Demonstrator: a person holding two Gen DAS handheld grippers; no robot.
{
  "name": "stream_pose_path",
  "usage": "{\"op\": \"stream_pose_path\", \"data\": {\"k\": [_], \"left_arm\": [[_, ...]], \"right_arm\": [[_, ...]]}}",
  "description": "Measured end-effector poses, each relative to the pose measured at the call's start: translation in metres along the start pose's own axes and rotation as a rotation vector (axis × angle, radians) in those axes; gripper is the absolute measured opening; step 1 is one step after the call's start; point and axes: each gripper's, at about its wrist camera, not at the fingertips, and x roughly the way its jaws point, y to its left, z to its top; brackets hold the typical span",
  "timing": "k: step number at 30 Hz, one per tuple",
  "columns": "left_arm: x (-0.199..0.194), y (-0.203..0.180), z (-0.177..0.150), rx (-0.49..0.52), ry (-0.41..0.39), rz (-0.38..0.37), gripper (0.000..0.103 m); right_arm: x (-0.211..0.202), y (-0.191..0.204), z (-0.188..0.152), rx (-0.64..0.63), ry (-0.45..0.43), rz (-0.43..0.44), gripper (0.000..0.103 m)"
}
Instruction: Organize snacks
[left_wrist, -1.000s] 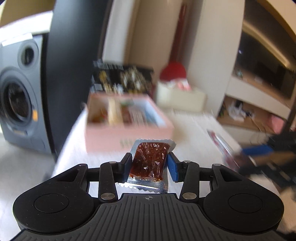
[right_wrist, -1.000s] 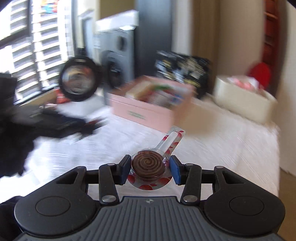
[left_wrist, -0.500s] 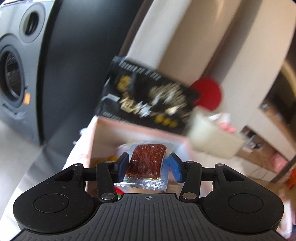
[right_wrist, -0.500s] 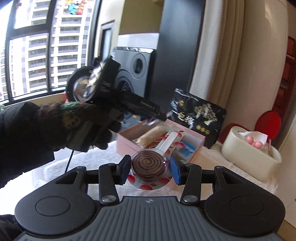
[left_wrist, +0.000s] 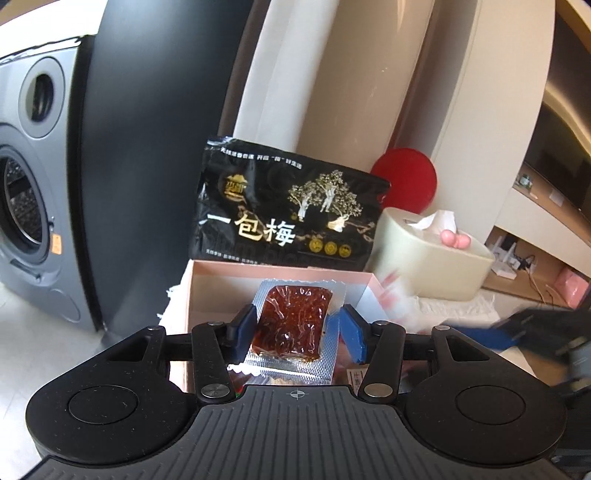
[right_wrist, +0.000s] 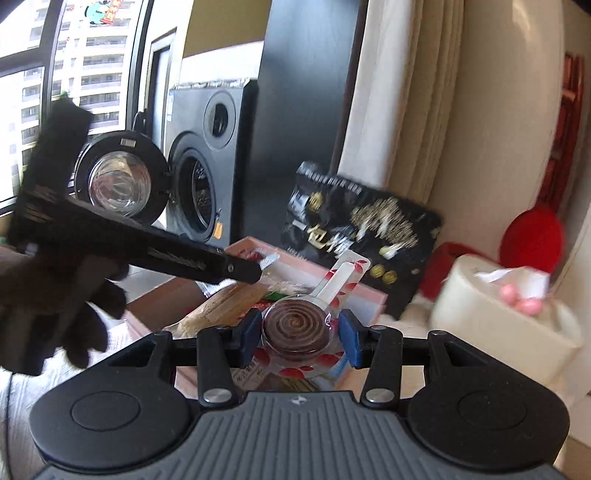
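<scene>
My left gripper (left_wrist: 295, 330) is shut on a clear sachet of dark red-brown snack (left_wrist: 291, 325) and holds it over the open pink box (left_wrist: 229, 269). My right gripper (right_wrist: 297, 332) is shut on a wrapped brown spiral lollipop (right_wrist: 295, 326) with a white stick, above the same pink box (right_wrist: 295, 267), which holds several snack packets. The left gripper body (right_wrist: 147, 251) and gloved hand reach over the box from the left in the right wrist view.
A black plum snack bag (left_wrist: 288, 218) stands behind the box. A cream tissue box (left_wrist: 424, 254) is to the right, with a red round thing (left_wrist: 404, 181) behind it. A grey washing machine (left_wrist: 26, 206) stands to the left. White cloth covers the table (left_wrist: 443, 306).
Both grippers have moved forward from in front of the box to above its opening, each keeping its snack. The view has steadied and the black bag looks closer.
</scene>
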Motion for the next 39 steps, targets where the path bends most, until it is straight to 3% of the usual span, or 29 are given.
{"op": "stream_pose_path", "data": {"k": [4, 7, 9, 12, 13, 17, 21, 23, 25, 28, 31, 39], "left_arm": [[0.001, -0.001, -0.003, 0.017, -0.002, -0.006, 0.055], [0.006, 0.001, -0.004, 0.006, -0.014, -0.079, 0.056], [0.014, -0.006, -0.006, 0.058, 0.006, -0.032, 0.056], [0.035, -0.020, -0.013, 0.176, 0.101, 0.081, 0.054], [0.038, -0.021, -0.015, 0.187, 0.103, 0.084, 0.054], [0.021, -0.007, -0.011, 0.045, -0.006, -0.039, 0.054], [0.004, 0.000, -0.002, -0.016, -0.077, -0.005, 0.053], [-0.003, 0.004, 0.000, -0.040, -0.027, -0.061, 0.053], [-0.005, 0.000, -0.003, -0.008, 0.073, -0.090, 0.051], [-0.016, -0.011, -0.015, 0.089, 0.140, 0.002, 0.041], [-0.025, -0.014, -0.024, 0.116, 0.176, 0.015, 0.041], [0.002, -0.019, -0.033, 0.205, 0.182, 0.154, 0.038]], "right_arm": [[0.020, -0.004, -0.008, 0.074, 0.066, 0.034, 0.049], [0.012, -0.004, -0.012, 0.083, 0.048, 0.013, 0.060], [0.007, -0.008, -0.013, 0.097, 0.034, -0.002, 0.062], [-0.004, -0.011, -0.016, 0.118, 0.023, -0.038, 0.066], [-0.008, -0.012, -0.019, 0.123, 0.022, -0.050, 0.067], [-0.021, -0.016, -0.029, 0.118, 0.028, -0.078, 0.068], [-0.033, -0.017, -0.041, 0.124, 0.037, -0.085, 0.068], [-0.038, -0.018, -0.046, 0.137, 0.032, -0.084, 0.068], [-0.045, -0.019, -0.051, 0.154, 0.023, -0.075, 0.069], [-0.051, -0.020, -0.057, 0.169, 0.020, -0.062, 0.069], [-0.055, -0.019, -0.062, 0.179, 0.020, -0.059, 0.070], [-0.057, -0.015, -0.074, 0.229, 0.036, -0.036, 0.070]]}}
